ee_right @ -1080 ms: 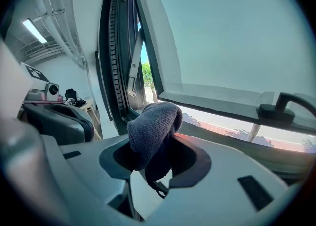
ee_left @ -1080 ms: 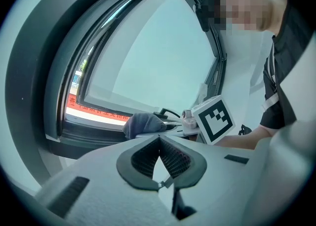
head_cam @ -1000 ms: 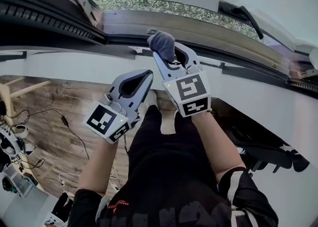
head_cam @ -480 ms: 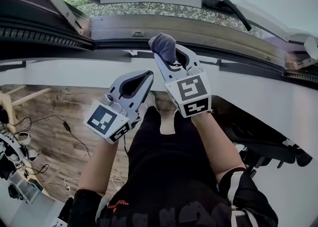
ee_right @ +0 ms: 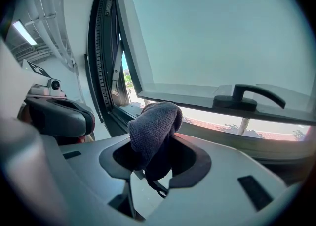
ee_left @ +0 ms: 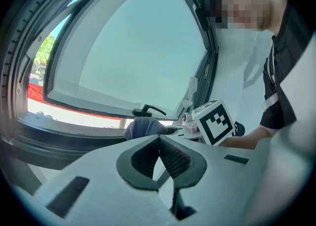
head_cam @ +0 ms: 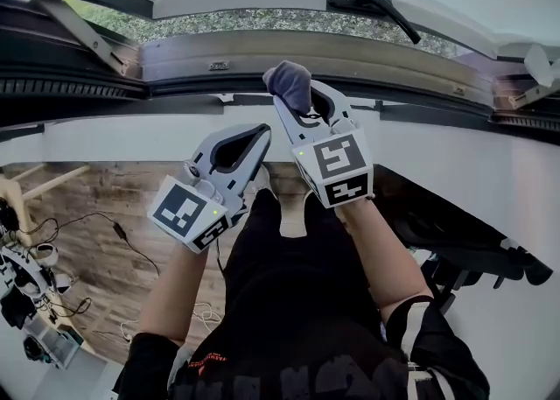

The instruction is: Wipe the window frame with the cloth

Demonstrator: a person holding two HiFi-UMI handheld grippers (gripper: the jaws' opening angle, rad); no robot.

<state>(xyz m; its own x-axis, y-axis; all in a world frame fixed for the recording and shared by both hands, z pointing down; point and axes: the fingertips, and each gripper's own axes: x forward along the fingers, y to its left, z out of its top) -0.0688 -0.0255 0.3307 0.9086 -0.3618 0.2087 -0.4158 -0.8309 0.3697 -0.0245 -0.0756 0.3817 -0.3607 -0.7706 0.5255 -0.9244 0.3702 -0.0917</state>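
Presently the dark grey cloth [head_cam: 289,83] sits pinched in the right gripper [head_cam: 300,99] just beside the window frame [head_cam: 350,52] — whether touching is unclear — while the left gripper [head_cam: 248,140], jaws pressed together on nothing, hangs nearer the person.

Shows the right gripper [ee_right: 149,157] pinching a grey cloth [ee_right: 154,125], bunched up and poking past the jaws. Faces an open window: pale pane [ee_right: 212,32] ahead, black handle [ee_right: 249,99] on its lower rail at the right, dark window frame [ee_right: 98,71] at the left. Catches a dark padded shape [ee_right: 59,116] at far left.
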